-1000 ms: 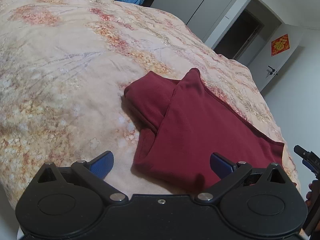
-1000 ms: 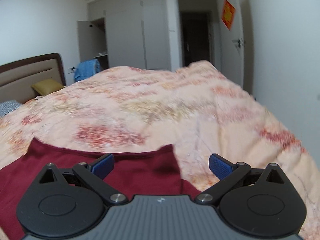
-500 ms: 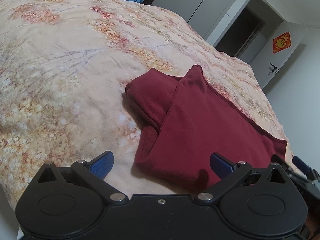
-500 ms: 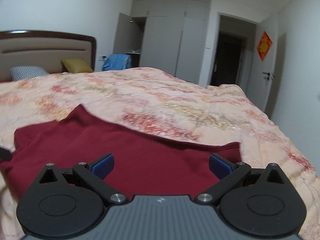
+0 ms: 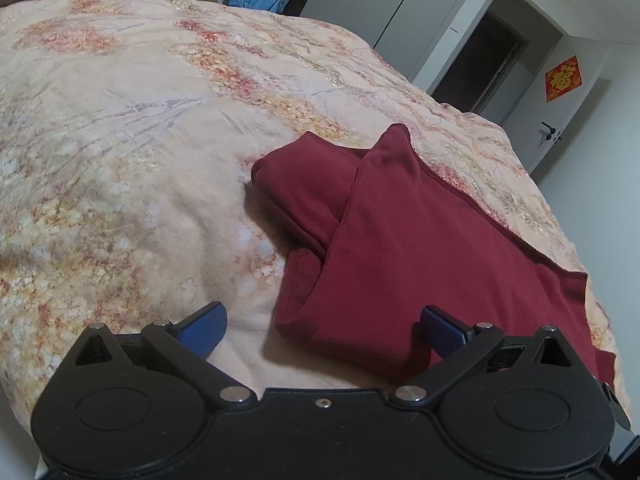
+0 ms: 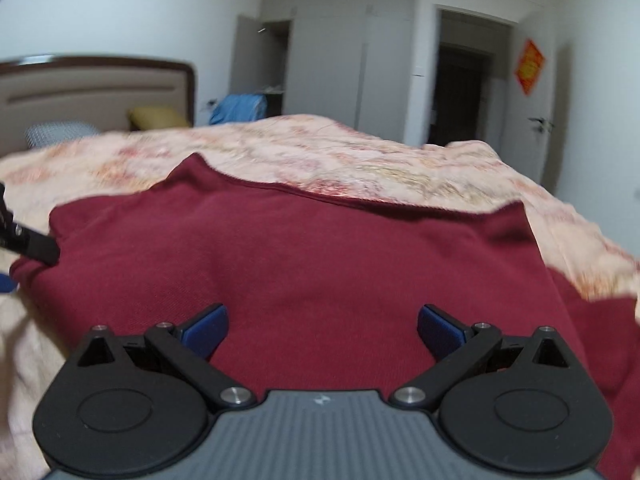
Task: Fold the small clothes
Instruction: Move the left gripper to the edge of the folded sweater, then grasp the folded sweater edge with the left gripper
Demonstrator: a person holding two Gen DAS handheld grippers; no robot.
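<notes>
Shirt (image 5: 420,248), dark red, flat on the flowery blanket (image 5: 140,140), sleeve side already folded in, so good and neat for the next fold. Left gripper (image 5: 322,322) wide open, nothing held, low by the near corner, likely ready to pinch there. Right gripper (image 6: 322,322) wide open too, empty, over the shirt's middle, maybe headed for the near edge. Both needed, probably, so the cloth lifts flat.

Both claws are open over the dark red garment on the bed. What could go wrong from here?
1. The garment lies near the bed's edge; a tug could drag it off.
2. Its sleeve is already folded in; a careless pinch by the left claw might undo that.
3. The soft duvet may get pinched too.
</notes>
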